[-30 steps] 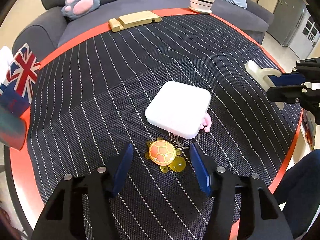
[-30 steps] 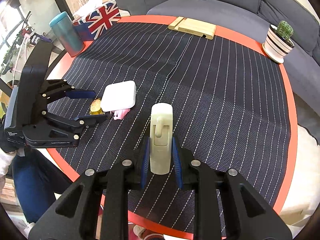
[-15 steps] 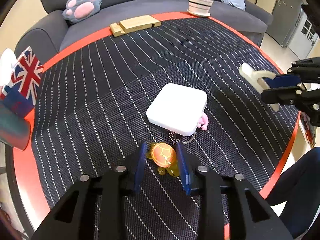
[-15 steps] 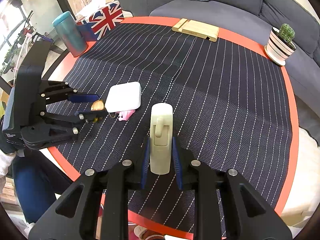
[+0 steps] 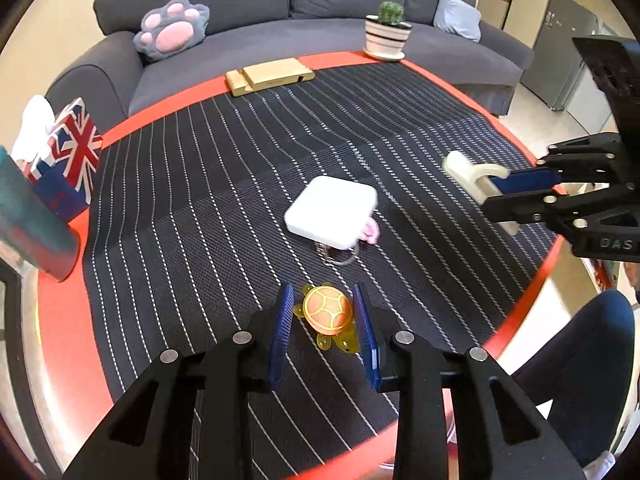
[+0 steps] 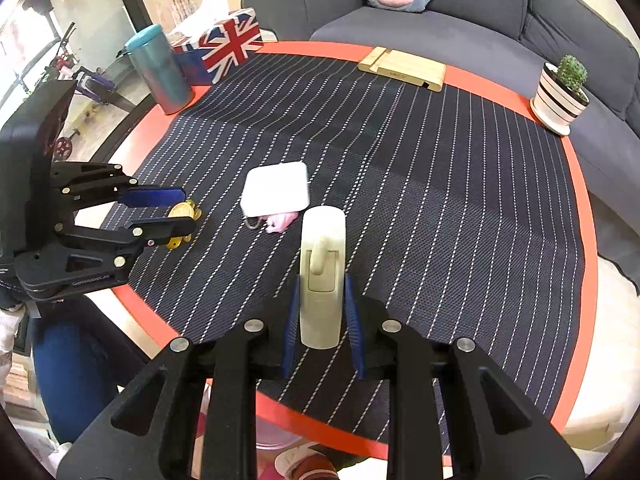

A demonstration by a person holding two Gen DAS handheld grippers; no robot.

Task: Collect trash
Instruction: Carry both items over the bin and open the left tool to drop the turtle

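Note:
My left gripper (image 5: 324,320) is shut on an orange and yellow turtle charm (image 5: 328,316) and holds it just off the striped mat, near the table's front edge. It also shows in the right wrist view (image 6: 180,216). My right gripper (image 6: 320,308) is shut on a cream plastic wall hook (image 6: 322,276), held above the mat; in the left wrist view the hook (image 5: 476,176) is at the right. A white square box (image 5: 332,212) lies mid-table with a key ring (image 5: 340,254) and a pink charm (image 5: 372,234) at its near edge.
A round red table (image 6: 580,200) carries a dark striped mat. A wooden stand (image 5: 268,76), a potted cactus (image 5: 386,30), a Union Jack tissue box (image 5: 64,156) and a teal tumbler (image 6: 158,70) stand around the rim. A grey sofa (image 5: 240,8) lies behind.
My left gripper closed on the turtle charm and pulled it back from the white box; the key ring and pink charm stayed by the box. The right gripper kept holding the hook.

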